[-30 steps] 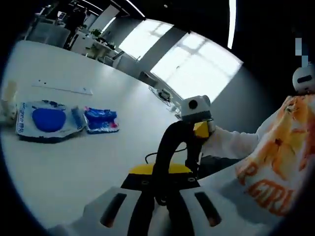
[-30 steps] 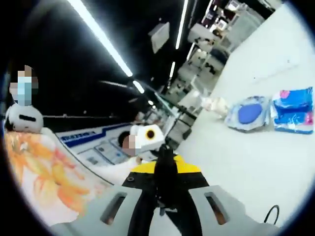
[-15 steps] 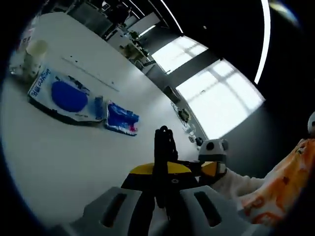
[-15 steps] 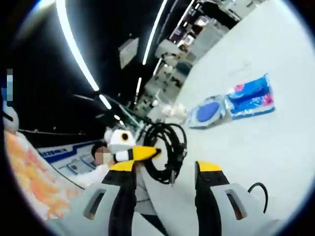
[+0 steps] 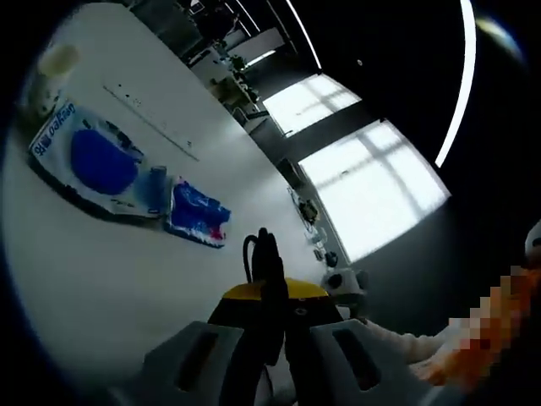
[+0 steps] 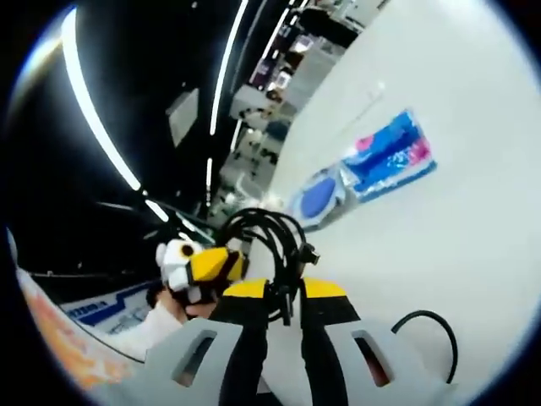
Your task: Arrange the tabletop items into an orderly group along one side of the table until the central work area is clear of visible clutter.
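A coiled black cable (image 6: 272, 241) rises between the yellow-tipped jaws of my right gripper (image 6: 284, 292), which is shut on it. My left gripper (image 6: 201, 265) comes in from the left and meets the same coil. In the left gripper view, my left gripper (image 5: 272, 294) is shut on a strand of the black cable (image 5: 264, 254), and the right gripper (image 5: 345, 283) shows low at the right. A blue and pink packet (image 5: 196, 213) (image 6: 393, 156) and a white packet with a blue disc (image 5: 91, 161) (image 6: 317, 196) lie side by side on the white table (image 5: 101, 271).
A pale cup (image 5: 52, 63) stands beyond the white packet, near the table's far end. A thin white strip (image 5: 152, 125) lies further back. A loose black cable loop (image 6: 425, 328) shows low on the right of the right gripper view. A person's sleeve (image 5: 397, 347) is close by.
My right gripper has gone from open around the cable coil to shut on it. Both views have swung, and the packets sit further off in the right gripper view.
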A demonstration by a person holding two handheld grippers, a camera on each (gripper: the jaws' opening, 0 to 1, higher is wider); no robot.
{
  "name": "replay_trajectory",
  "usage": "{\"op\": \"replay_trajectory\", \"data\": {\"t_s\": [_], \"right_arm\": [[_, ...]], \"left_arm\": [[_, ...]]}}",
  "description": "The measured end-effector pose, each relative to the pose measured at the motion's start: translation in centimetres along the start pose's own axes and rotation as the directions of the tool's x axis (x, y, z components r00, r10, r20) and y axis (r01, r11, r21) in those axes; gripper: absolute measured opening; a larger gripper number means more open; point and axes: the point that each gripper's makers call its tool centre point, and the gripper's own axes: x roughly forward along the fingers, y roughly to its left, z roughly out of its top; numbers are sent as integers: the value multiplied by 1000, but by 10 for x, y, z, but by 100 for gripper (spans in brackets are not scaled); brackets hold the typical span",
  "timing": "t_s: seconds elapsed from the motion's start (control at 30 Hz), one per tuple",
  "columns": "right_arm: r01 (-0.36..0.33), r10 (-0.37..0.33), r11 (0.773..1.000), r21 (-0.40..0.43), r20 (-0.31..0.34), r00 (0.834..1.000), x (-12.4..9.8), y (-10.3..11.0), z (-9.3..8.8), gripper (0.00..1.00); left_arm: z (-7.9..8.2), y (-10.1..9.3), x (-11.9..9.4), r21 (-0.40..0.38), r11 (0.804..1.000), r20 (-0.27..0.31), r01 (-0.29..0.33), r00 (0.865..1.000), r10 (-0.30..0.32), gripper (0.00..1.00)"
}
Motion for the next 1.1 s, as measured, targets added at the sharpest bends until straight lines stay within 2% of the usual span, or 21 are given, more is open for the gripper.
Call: {"op": "replay_trajectory", "data": {"t_s": [0.07, 0.1, 0.13, 0.17, 0.2, 0.23, 0.27, 0.3, 0.33, 0.37, 0.47, 0.57, 0.63, 0.67, 0.77, 0.83, 0.9, 0.97, 1.03, 1.1], "right_arm": [[-7, 7, 1000, 6, -4, 1000, 1, -2, 1, 10], [-30, 31, 999, 25, -14, 999, 2, 0, -1, 11], [-40, 41, 997, 61, -22, 999, 3, 0, -3, 11], [-38, 39, 998, 55, -12, 999, 5, -3, -2, 12], [-70, 70, 994, 88, 7, 998, 7, 3, 0, 14], [-73, 73, 995, 74, 12, 997, 7, 2, 1, 17], [-101, 97, 986, 131, 35, 995, 9, 8, 4, 21], [-105, 100, 984, 141, 44, 994, 11, 6, 6, 23], [-124, 117, 984, 126, 59, 991, 10, 8, 9, 17], [-79, 71, 988, 134, 59, 996, 10, 1, 9, 16], [-82, 72, 981, 173, 61, 996, 8, -3, 10, 14], [-10, 9, 992, 128, 13, 1000, 6, -12, 6, 13], [28, -28, 992, 122, -4, 1000, 7, -18, 7, 13], [49, -48, 992, 119, -12, 999, 8, -22, 7, 13], [151, -146, 986, 74, -58, 988, 13, -39, 11, 13], [217, -212, 975, 42, -104, 972, 19, -50, 13, 13], [243, -242, 970, -6, -107, 964, 26, -56, 20, 13], [275, -276, 961, -26, -142, 951, 34, -64, 21, 13], [298, -301, 954, -45, -164, 939, 43, -70, 23, 13], [323, -330, 944, -66, -180, 927, 46, -76, 22, 13]], "left_arm": [[5, -9, 6, -31, 999, 11, 31, 999, -30, 1], [8, -21, 12, -38, 997, 13, 74, 997, -74, 1], [9, -26, 16, -28, 996, 8, 83, 997, -83, 1], [9, -29, 20, -15, 996, -5, 86, 996, -86, 1], [5, -35, 25, 10, 996, -35, 92, 995, -92, 1], [5, -39, 28, 11, 995, -37, 102, 994, -102, 1], [2, -45, 31, -3, 992, -51, 125, 991, -126, 1], [1, -48, 33, -5, 991, -54, 133, 990, -133, 1], [-1, -49, 35, 8, 991, -65, 133, 989, -132, 1], [0, -49, 34, 26, 990, -58, 140, 989, -138, 1], [1, -28, 31, 26, 997, -48, 68, 997, -67, 1], [-2, -3, 30, 58, 998, -54, -19, 998, 22, 1], [-3, 18, 30, 31, 995, -51, -99, 994, 101, 2], [-4, 21, 31, 26, 994, -56, -110, 992, 112, 2], [-7, 46, 36, 32, 977, -72, -209, 975, 211, 2], [-8, 60, 40, 14, 967, -73, -255, 964, 255, 2], [-7, 74, 41, 0, 952, -63, -306, 950, 305, 3], [-6, 85, 41, -30, 941, -63, -336, 941, 334, 3], [-8, 95, 38, -42, 921, -72, -386, 921, 383, 3], [-7, 104, 37, -41, 909, -65, -415, 909, 412, 3]]}}
